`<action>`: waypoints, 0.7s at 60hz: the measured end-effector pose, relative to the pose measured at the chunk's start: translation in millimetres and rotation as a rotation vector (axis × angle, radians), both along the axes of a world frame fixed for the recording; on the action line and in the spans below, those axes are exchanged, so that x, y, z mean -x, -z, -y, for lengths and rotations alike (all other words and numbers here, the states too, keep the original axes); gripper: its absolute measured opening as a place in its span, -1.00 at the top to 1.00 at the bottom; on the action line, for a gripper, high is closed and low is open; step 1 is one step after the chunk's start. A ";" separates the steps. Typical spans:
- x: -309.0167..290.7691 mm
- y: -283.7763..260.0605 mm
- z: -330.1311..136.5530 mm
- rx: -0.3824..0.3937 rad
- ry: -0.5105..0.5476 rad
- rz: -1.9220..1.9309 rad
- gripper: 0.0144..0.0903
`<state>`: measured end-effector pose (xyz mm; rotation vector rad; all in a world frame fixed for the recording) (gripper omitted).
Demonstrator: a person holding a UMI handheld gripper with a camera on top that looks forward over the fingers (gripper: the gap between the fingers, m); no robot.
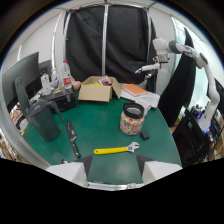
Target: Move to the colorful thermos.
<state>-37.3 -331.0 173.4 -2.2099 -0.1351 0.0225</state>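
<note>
The table is a green mat crowded with things, and that crowding is the main risk in approaching the thermos. The thermos stands upright, beyond the fingers and a little to their right, with its lid off or dark at the top and a speckled, many-coloured body. A straight push forward looks likely to run over the yellow wrench, which lies flat between the fingers and the thermos; if a fingertip catches it, it could slide into the thermos base and nudge or tip it.

The grey jug is the biggest thing near the path, standing well to the left of the fingers. It should be safe unless the approach swings wide. The box sits at the far side of the mat, behind the thermos, so overshooting could press the thermos back toward it. A white robot arm hangs beyond the table on the right, apart from everything on the mat.

Smaller hazards: the black knife lies left of the wrench, and a small black block sits just beside the thermos on its right, where the right finger might clip it.

The gripper is held low and roughly level, pointing across the mat. Its 2 fingers stand wide apart with nothing between them, and they hold nothing.
</note>
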 end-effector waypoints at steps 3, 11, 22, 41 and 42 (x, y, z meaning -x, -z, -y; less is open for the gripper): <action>-8.6 3.7 3.0 0.009 0.007 0.015 -0.84; -40.7 15.1 3.8 0.020 0.030 0.047 -0.85; -77.6 28.7 -24.9 0.030 0.048 0.072 -0.85; -93.2 59.2 -121.8 0.012 0.037 0.079 -0.84; -92.7 61.5 -125.7 0.015 0.035 0.077 -0.85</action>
